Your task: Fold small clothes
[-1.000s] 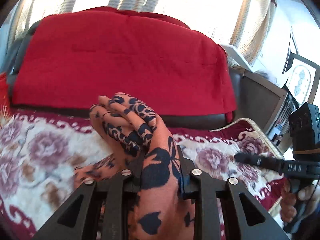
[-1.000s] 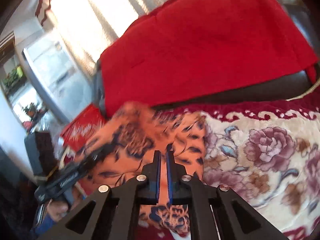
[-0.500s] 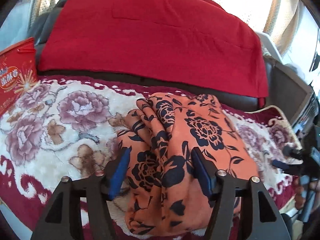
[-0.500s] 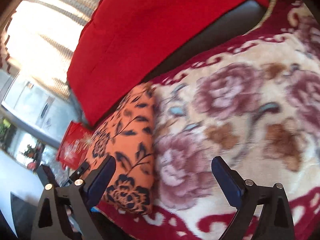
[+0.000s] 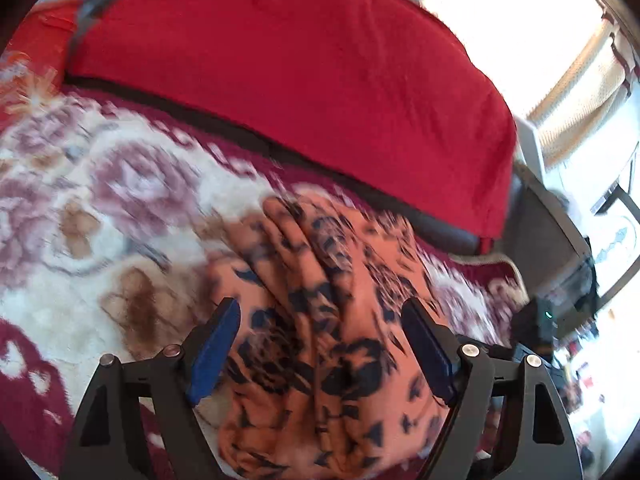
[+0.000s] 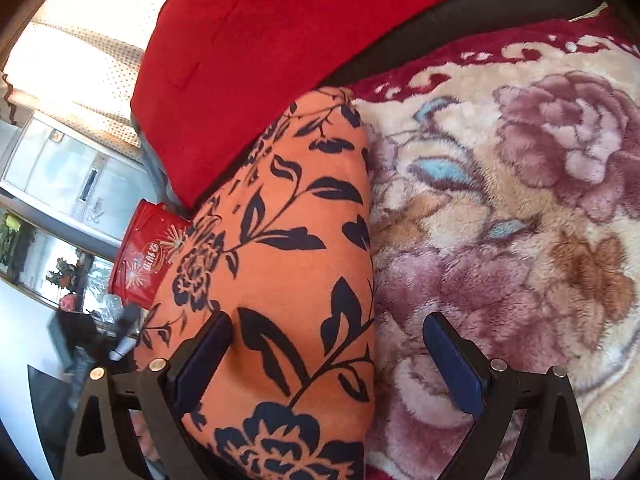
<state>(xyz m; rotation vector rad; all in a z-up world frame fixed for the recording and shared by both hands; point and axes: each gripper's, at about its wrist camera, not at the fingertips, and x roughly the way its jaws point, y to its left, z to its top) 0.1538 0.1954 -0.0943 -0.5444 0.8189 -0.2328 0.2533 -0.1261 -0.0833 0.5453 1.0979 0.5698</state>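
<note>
Currently your left gripper [image 5: 320, 354] is spread wide, its blue pads either side of the orange floral garment [image 5: 332, 320], nothing pinched. That view is motion-blurred; the garment sits bunched in the lower centre on the floral blanket [image 5: 100, 208]. Your right gripper [image 6: 340, 364] is also spread: left pad on the garment [image 6: 288, 240], right pad over the blanket [image 6: 520, 200]. There the garment lies folded, centre-left. Red cushion [image 6: 280, 40] fills the top, red box [image 6: 144, 256] at left edge.
</note>
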